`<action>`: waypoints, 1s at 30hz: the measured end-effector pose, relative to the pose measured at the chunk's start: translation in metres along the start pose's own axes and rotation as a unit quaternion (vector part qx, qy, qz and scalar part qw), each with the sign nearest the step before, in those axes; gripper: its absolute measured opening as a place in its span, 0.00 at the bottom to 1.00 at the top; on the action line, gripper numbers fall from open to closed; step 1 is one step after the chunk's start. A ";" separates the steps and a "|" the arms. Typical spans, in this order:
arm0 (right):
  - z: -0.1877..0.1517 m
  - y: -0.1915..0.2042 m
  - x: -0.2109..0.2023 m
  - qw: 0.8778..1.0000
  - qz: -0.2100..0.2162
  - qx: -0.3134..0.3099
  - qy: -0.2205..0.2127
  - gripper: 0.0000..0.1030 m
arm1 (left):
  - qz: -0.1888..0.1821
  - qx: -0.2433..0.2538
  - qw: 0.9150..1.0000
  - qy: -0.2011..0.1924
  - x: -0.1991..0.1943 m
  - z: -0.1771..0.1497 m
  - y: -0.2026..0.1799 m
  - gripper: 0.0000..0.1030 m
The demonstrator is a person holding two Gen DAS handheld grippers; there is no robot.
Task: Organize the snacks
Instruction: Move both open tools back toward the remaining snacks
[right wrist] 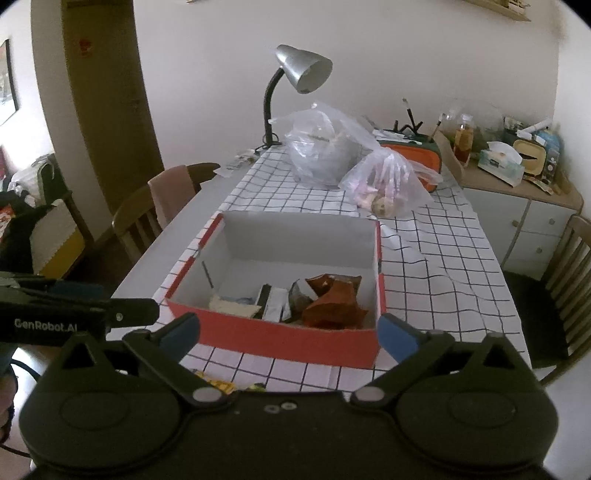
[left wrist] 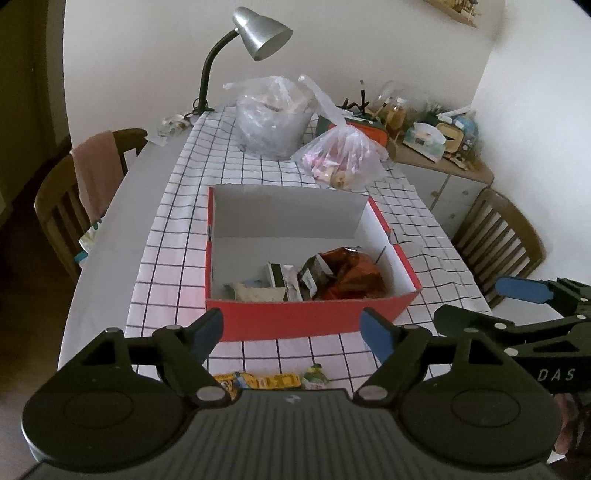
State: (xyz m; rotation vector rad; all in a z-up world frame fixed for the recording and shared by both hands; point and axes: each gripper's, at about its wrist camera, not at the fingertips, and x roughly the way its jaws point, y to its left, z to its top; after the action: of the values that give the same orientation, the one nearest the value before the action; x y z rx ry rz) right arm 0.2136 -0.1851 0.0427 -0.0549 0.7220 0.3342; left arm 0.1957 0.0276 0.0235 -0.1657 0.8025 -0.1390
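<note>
Both my left gripper (left wrist: 293,330) and right gripper (right wrist: 288,334) hover with fingers spread wide, holding nothing. Beyond them, the red cardboard box (left wrist: 306,323) holds a crinkled red-brown snack bag (left wrist: 351,277) and small pale packets (left wrist: 258,291); yellow snack wrappers (left wrist: 258,380) lie on the checked tablecloth (left wrist: 166,258) just before it.

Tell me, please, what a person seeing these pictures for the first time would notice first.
The red box stands open in the middle of the checked tablecloth, with a shiny red-brown snack bag and smaller packets in its near end. Behind it, two clear plastic bags sit under a silver desk lamp. Both grippers, left and right, hang open before the box.
</note>
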 end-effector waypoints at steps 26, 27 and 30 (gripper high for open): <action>-0.077 0.018 0.017 0.997 0.035 0.003 0.073 1.00 | 0.038 -0.025 0.997 0.056 0.009 -0.096 0.028 0.97; -0.081 0.020 0.019 0.996 0.037 0.001 0.079 1.00 | 0.041 -0.027 0.997 0.062 0.012 -0.101 0.029 0.97; -0.092 0.025 0.028 0.995 0.040 -0.003 0.095 0.99 | 0.050 -0.030 0.996 0.074 0.019 -0.114 0.034 0.97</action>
State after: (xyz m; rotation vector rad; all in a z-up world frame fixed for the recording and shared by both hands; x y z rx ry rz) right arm 0.1663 -0.1687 -0.0429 -0.0633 0.9145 0.4116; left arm 0.1282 0.0464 -0.0741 -0.1721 0.9622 -0.0330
